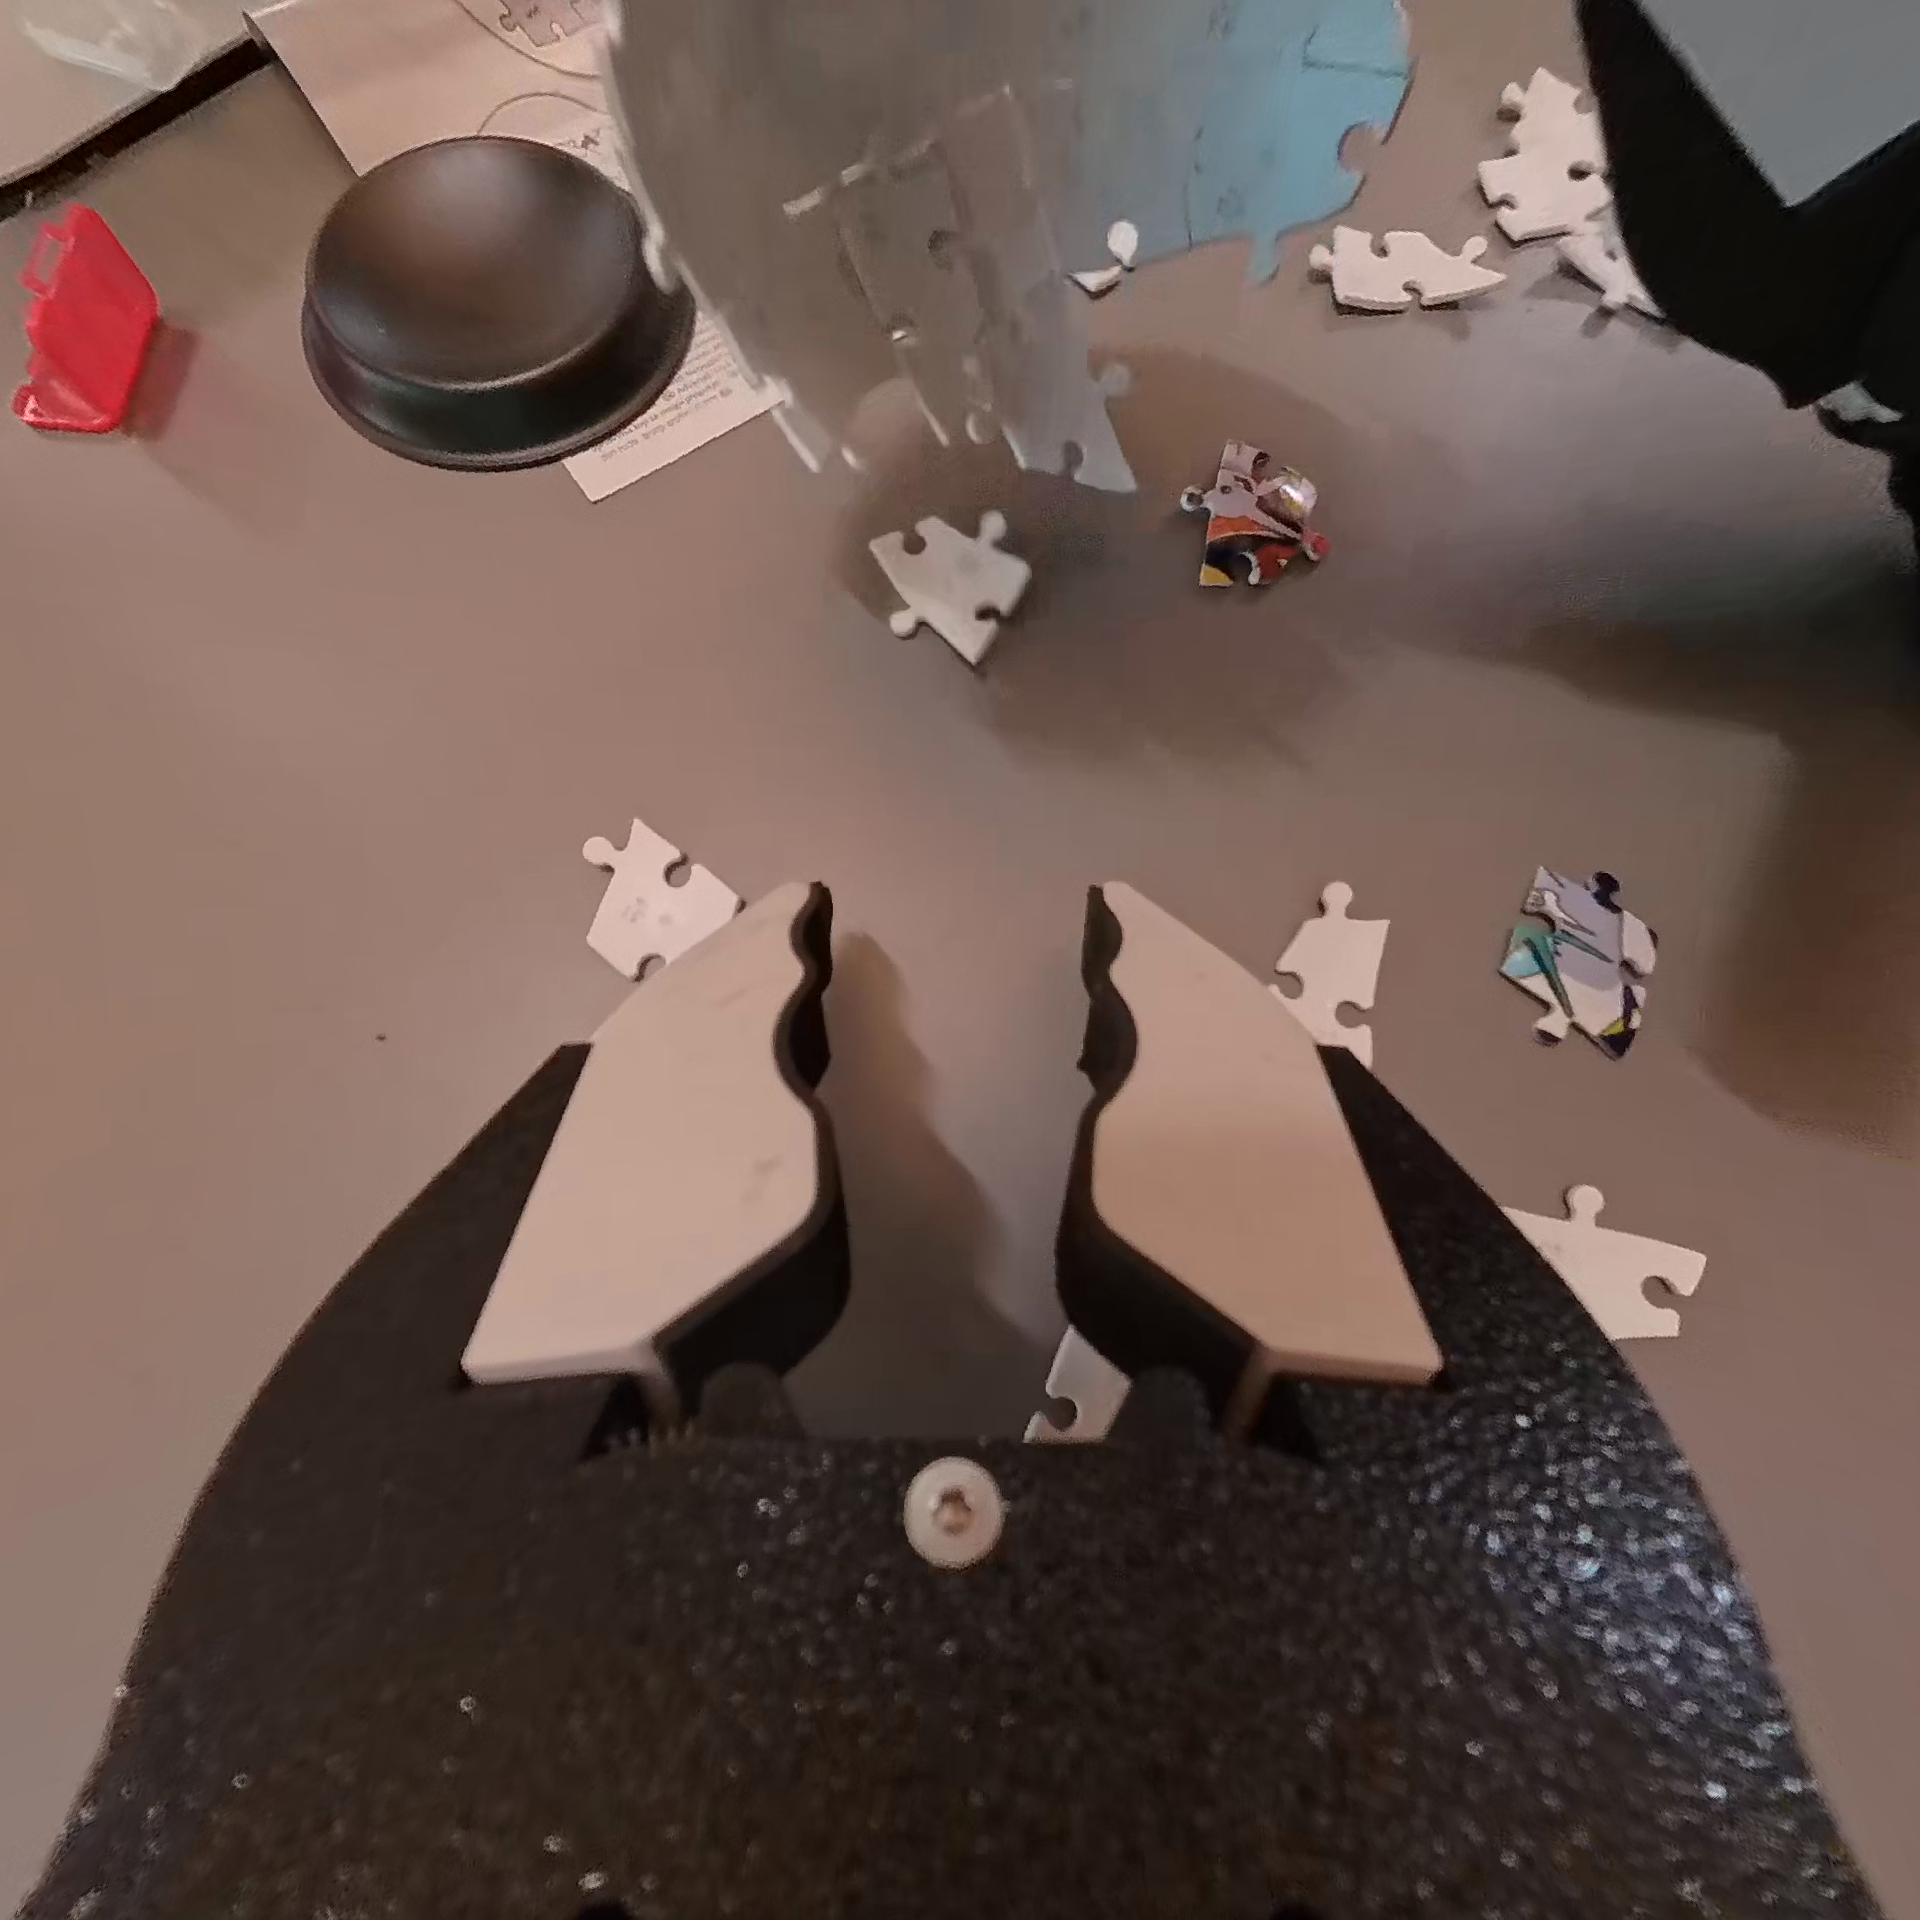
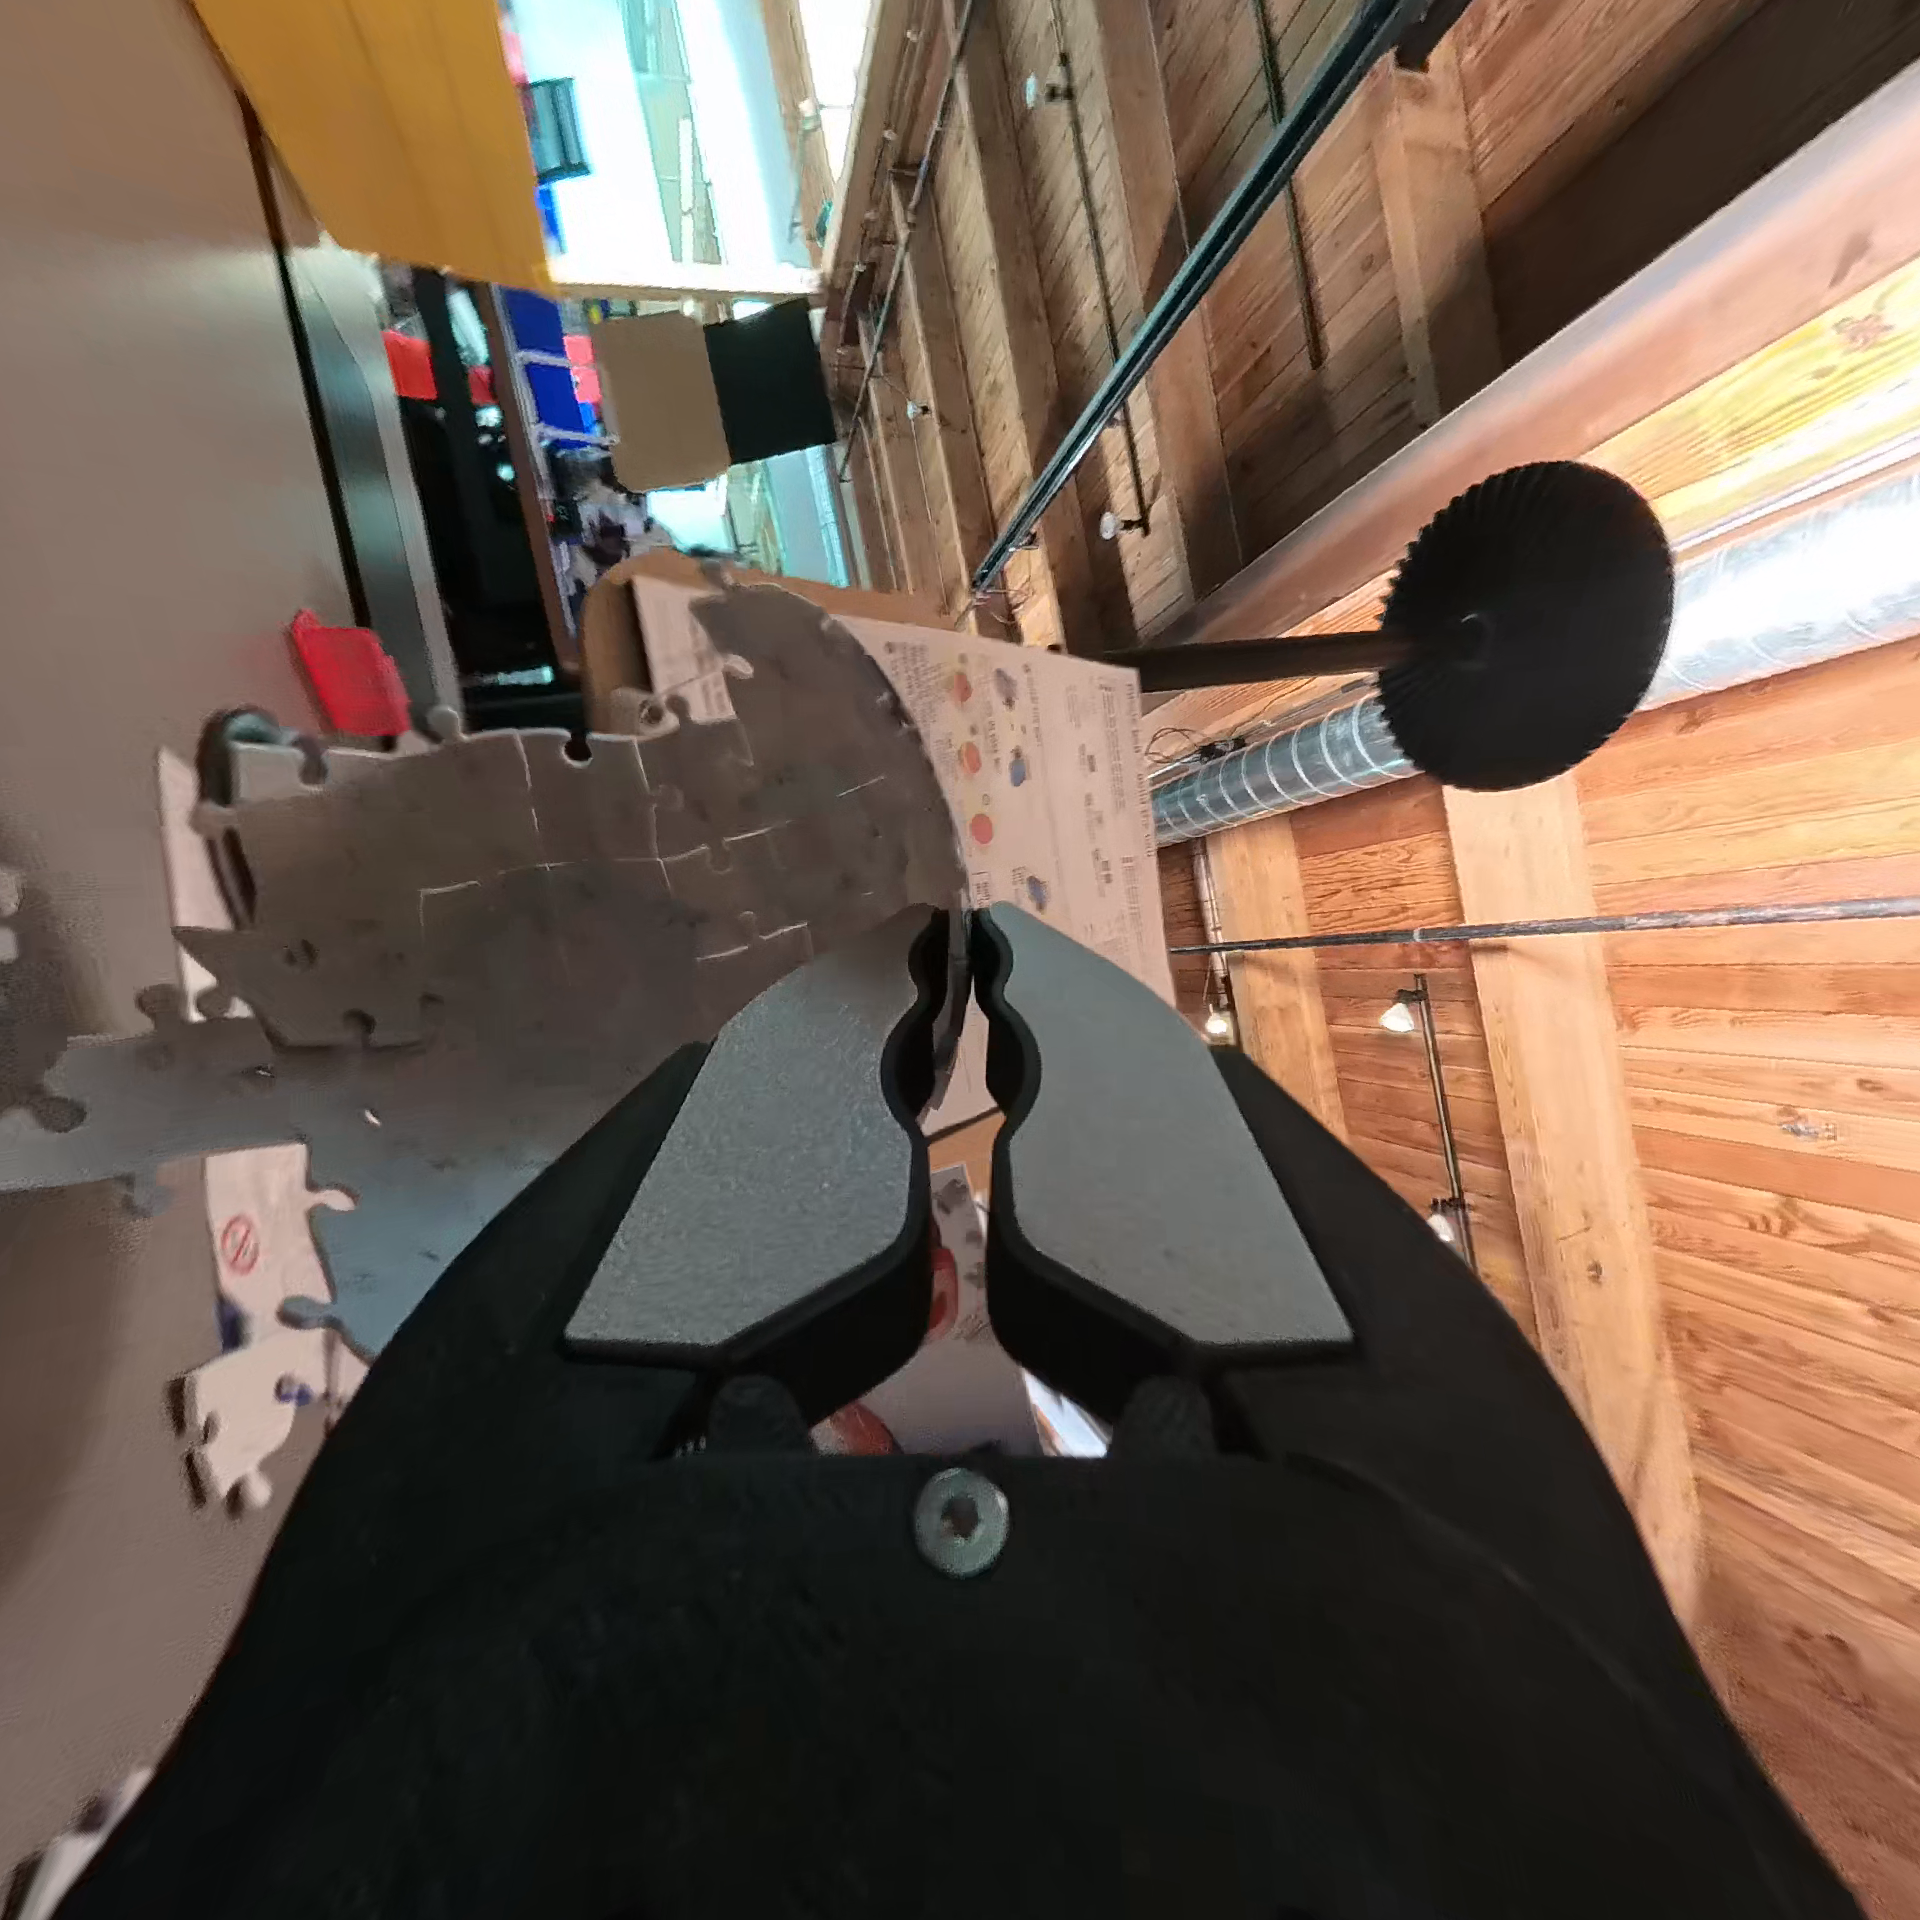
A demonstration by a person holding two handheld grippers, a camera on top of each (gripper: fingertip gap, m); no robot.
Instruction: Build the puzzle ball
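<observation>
My left gripper [image 1: 958, 925] is open and empty, low over the grey table [image 1: 416, 727], with loose white puzzle pieces [image 1: 655, 914] either side of its fingers. A blurred, curved section of joined puzzle pieces [image 1: 935, 239] hangs in the air ahead. In the right wrist view the same section [image 2: 582, 904] shows its grey inner side. My right gripper [image 2: 964, 930] is shut on that section's edge and holds it up, tilted sideways. Two printed pieces [image 1: 1259, 514] [image 1: 1579, 961] and a white piece [image 1: 956, 582] lie on the table.
A black round stand [image 1: 488, 301] sits on a paper instruction sheet [image 1: 665, 426] at the back left. A small red plastic item [image 1: 88, 317] lies at the far left. More white pieces [image 1: 1403, 268] and a blue assembled part [image 1: 1288, 125] lie at the back right. A dark sleeve [image 1: 1787, 187] fills the top right. Across from one pair of fingers to the other is roughly 15 cm.
</observation>
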